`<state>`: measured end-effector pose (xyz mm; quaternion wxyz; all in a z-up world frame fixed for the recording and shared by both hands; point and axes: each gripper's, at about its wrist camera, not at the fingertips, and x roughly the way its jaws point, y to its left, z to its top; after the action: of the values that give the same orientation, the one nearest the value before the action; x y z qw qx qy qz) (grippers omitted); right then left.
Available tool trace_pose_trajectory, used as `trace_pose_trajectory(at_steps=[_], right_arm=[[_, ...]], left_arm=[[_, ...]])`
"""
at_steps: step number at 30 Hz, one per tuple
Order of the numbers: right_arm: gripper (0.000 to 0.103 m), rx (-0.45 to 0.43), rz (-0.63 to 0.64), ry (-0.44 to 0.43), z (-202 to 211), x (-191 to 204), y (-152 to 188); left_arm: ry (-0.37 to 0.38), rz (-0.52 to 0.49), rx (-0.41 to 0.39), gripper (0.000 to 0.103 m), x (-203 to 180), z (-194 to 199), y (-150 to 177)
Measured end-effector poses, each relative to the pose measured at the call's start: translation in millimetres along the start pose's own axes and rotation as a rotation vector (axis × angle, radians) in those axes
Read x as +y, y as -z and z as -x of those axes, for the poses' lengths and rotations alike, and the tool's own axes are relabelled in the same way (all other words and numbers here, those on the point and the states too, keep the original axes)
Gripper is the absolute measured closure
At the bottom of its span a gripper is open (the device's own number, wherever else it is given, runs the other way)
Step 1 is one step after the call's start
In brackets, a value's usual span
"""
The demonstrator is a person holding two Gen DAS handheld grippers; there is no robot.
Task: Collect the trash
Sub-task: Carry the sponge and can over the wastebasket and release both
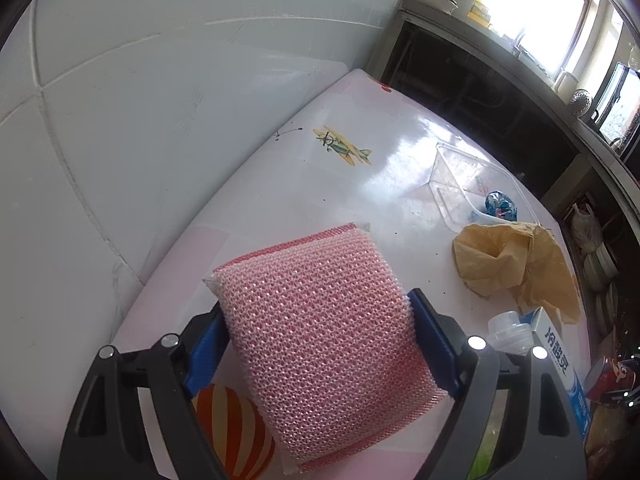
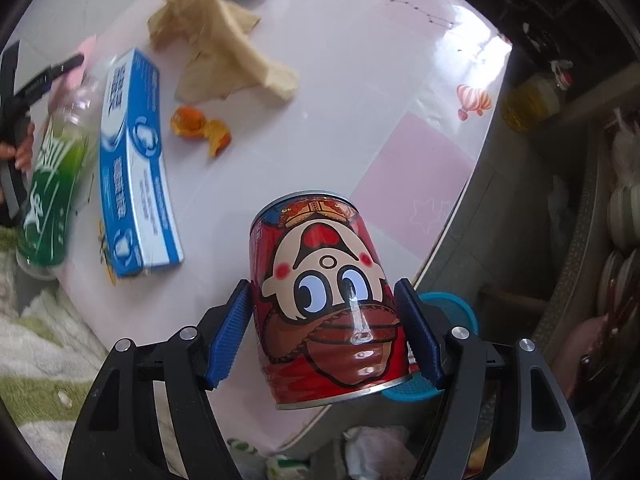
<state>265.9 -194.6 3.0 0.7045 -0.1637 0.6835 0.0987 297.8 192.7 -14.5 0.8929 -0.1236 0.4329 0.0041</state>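
Observation:
My left gripper [image 1: 316, 300] is shut on a pink mesh sponge [image 1: 320, 328], with both blue pads pressed into its sides above the table. My right gripper [image 2: 323, 284] points down and is shut on a red cartoon-face can [image 2: 316, 264], held at the table's near edge. Crumpled tan paper [image 2: 216, 52] [image 1: 516, 264], an orange peel [image 2: 200, 126], a blue-and-white box [image 2: 136, 168] [image 1: 560, 360] and a green plastic bottle [image 2: 52, 184] lie on the table. A clear plastic container [image 1: 448, 176] holds a blue wrapper [image 1: 500, 206].
The glossy white-and-pink tablecloth [image 2: 400, 80] has plane and balloon prints. A white tiled wall [image 1: 140, 100] runs along the far side. Below the table edge are a blue round lid [image 2: 456, 308] and bagged rubbish [image 2: 376, 452]. Shelves with stacked dishes [image 2: 624, 216] stand to the right.

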Motion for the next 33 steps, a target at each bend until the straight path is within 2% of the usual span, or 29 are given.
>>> trace_pose_trajectory(at_steps=[3, 5, 12, 19, 24, 26, 33], right_arm=[[0.035, 0.048, 0.085, 0.069, -2.0, 20.6, 2.6], [0.035, 0.044, 0.113, 0.092, -2.1, 30.9, 1.9], [0.032, -0.023, 0.092, 0.114, -2.2, 43.6, 2.5], [0.038, 0.029, 0.161, 0.173, -0.3, 49.4, 8.3], [0.037, 0.02, 0.102, 0.167, -8.5, 42.0, 17.2], [0.041, -0.003, 0.056, 0.138, -8.8, 37.4, 21.9], [0.042, -0.173, -0.197, 0.024, 7.5, 5.2, 54.9]], left_arm=[[0.017, 0.0, -0.018, 0.021, -1.7, 16.2, 3.3], [0.031, -0.002, -0.029, 0.021, -3.2, 27.2, 6.4], [0.115, -0.034, -0.056, 0.021, -21.8, 69.1, 18.8], [0.185, -0.077, -0.077, 0.021, -44.1, 89.8, 28.4], [0.211, -0.087, -0.071, 0.021, -49.3, 89.1, 28.3], [0.219, -0.088, -0.071, 0.021, -50.1, 92.1, 27.6], [0.276, -0.143, -0.101, 0.021, -72.5, 116.8, 20.0]])
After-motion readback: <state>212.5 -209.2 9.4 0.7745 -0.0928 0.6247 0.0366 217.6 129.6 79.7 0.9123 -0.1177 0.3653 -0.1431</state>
